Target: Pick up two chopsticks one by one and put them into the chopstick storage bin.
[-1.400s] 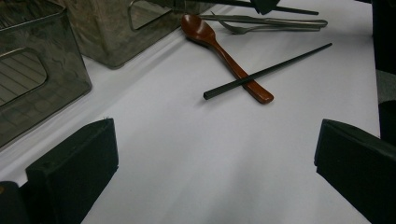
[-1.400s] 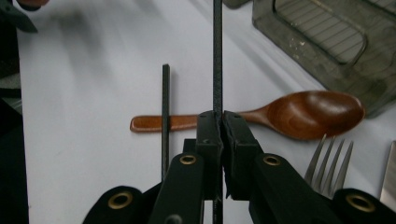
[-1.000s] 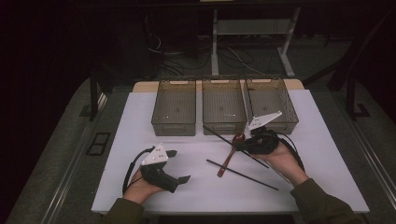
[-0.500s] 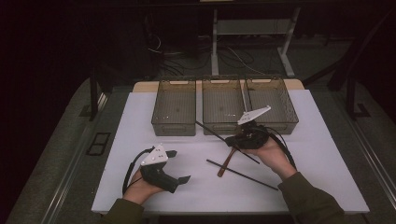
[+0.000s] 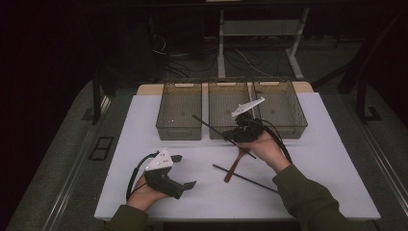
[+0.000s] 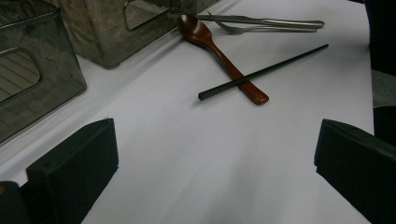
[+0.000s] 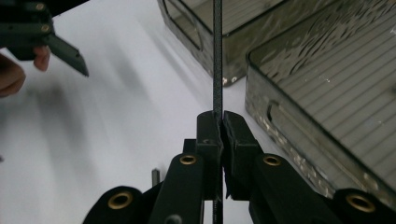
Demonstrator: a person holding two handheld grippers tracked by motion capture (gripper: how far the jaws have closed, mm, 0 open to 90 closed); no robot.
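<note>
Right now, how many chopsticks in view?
2. One chopstick is clamped in the right tongs, lifted near the bins. The other chopstick lies on the table, across the wooden spoon's handle. None seen inside the bins.

Black gripper [image 5: 239, 137] bears brass rivets; olive sleeve [image 5: 308, 199].

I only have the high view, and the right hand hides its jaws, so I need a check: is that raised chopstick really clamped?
Observer: Yes. The right gripper has its jaws shut on the chopstick, which sticks out past their tips.
Operator: And the other hand?
Observer: The left gripper is open, jaws wide apart with nothing between them.
Operator: Anything by the spoon I'm missing?
Observer: A metal fork lies just past the bowl of the spoon, beside a bin.
</note>
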